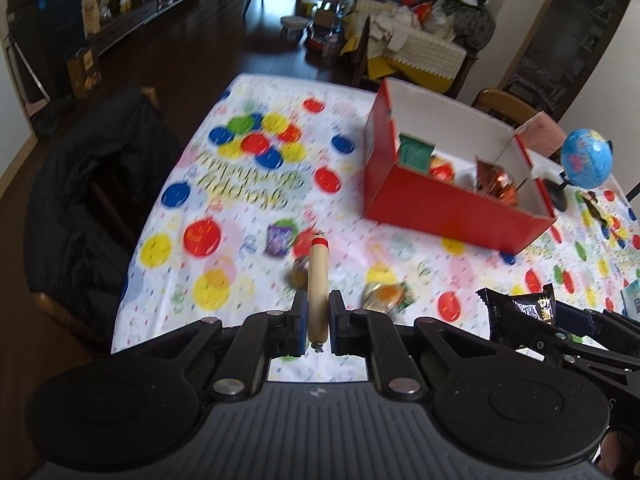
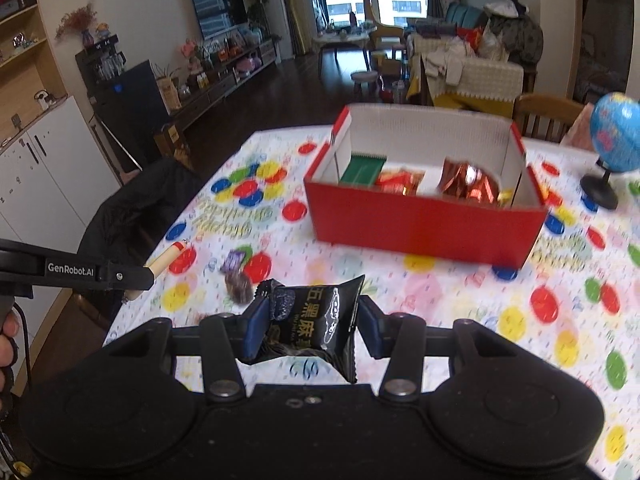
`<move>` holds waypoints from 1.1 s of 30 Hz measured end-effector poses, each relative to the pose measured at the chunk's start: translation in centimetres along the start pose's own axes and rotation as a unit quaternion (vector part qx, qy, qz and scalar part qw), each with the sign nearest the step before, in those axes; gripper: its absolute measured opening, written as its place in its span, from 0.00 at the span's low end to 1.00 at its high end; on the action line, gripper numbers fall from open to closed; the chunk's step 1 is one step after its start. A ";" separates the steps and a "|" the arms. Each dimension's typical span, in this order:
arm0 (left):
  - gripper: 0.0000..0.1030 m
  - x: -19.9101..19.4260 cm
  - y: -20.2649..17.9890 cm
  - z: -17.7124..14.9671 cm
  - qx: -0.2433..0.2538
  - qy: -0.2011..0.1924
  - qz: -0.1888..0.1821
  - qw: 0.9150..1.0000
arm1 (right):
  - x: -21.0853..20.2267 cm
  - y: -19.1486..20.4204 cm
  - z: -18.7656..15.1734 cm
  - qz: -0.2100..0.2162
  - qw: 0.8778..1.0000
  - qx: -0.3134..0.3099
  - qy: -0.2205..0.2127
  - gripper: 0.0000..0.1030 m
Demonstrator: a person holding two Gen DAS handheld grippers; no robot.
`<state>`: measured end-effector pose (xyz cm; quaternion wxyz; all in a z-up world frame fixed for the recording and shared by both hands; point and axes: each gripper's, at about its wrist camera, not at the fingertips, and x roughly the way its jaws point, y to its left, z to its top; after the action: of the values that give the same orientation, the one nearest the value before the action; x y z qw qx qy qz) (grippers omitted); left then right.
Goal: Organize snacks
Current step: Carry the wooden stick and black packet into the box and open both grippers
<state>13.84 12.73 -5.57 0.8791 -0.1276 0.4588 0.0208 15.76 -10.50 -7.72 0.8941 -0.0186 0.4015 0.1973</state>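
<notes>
My left gripper (image 1: 318, 312) is shut on a beige sausage stick (image 1: 318, 280) with a red band, held above the table; it also shows in the right wrist view (image 2: 166, 260). My right gripper (image 2: 310, 320) is shut on a black snack packet (image 2: 316, 316), also seen in the left wrist view (image 1: 524, 312). The red box (image 1: 440, 208) (image 2: 420, 224) stands further back, open, holding a green packet (image 2: 362, 170), an orange packet (image 2: 400, 182) and a copper foil packet (image 2: 468, 184). A purple candy (image 1: 280, 236) (image 2: 234, 260), a brown candy (image 2: 238, 286) and a green-orange packet (image 1: 386, 296) lie on the tablecloth.
A blue globe (image 2: 616, 140) on a black stand is right of the box. A chair with a black jacket (image 1: 92, 200) stands at the table's left edge. A wooden chair (image 2: 548, 116) is behind the table. The colourful tablecloth (image 2: 460, 292) covers the table.
</notes>
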 end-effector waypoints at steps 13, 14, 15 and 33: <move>0.10 -1.3 -5.9 5.3 0.056 -0.052 -0.015 0.997 | -1.5 -2.6 5.3 -0.017 0.998 -0.011 -0.056 0.45; 0.10 -1.1 -6.4 5.7 0.060 -0.054 -0.016 0.997 | -1.5 -3.0 5.6 -0.019 0.998 -0.009 -0.058 0.45; 0.10 -0.9 -6.9 6.1 0.064 -0.057 -0.017 0.996 | -1.4 -3.4 5.9 -0.020 0.998 -0.007 -0.059 0.45; 0.10 7.7 -11.9 11.3 0.088 -0.030 -0.012 0.996 | 4.6 -10.0 9.9 -0.063 0.997 0.009 -0.048 0.45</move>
<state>29.18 3.38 -3.16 0.9005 -0.0545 0.4307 -0.0269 29.22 -16.23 -5.54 0.9231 -0.0261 0.3579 0.1378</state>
